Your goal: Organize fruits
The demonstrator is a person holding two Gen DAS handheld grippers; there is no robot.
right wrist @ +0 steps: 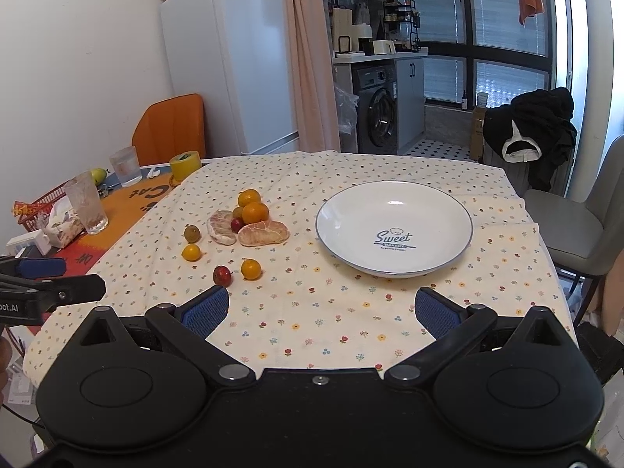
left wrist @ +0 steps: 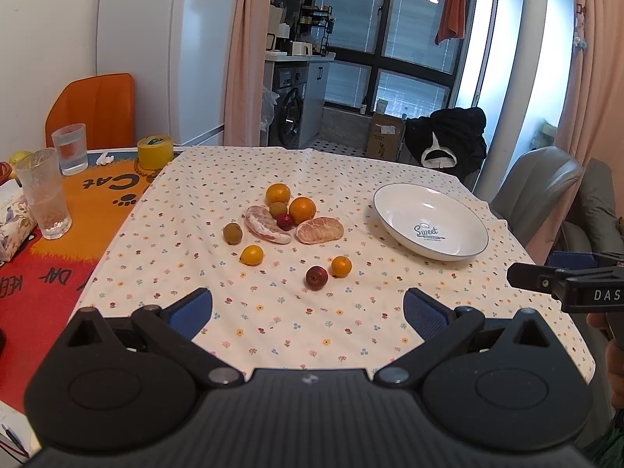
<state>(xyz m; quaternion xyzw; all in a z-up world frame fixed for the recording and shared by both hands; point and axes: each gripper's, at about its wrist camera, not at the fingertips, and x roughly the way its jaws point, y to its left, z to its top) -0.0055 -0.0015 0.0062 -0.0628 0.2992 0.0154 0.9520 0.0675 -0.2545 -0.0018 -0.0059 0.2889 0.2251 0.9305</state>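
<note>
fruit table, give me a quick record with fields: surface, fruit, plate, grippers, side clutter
surface: floral tablecloth
fruit: loose on the cloth, left of the plate; two oranges, two peeled citrus segments, small red fruit, others
plate: white plate printed "Sweet", nothing in it
left gripper: open, holding nothing
right gripper: open, holding nothing
side clutter: two glasses, yellow tape roll

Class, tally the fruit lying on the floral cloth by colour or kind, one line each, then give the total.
Orange round fruits: 4
Dark red small fruits: 2
Brownish-green small fruits: 2
Peeled pomelo segments: 2
Total: 10
The white plate holds none.
</note>
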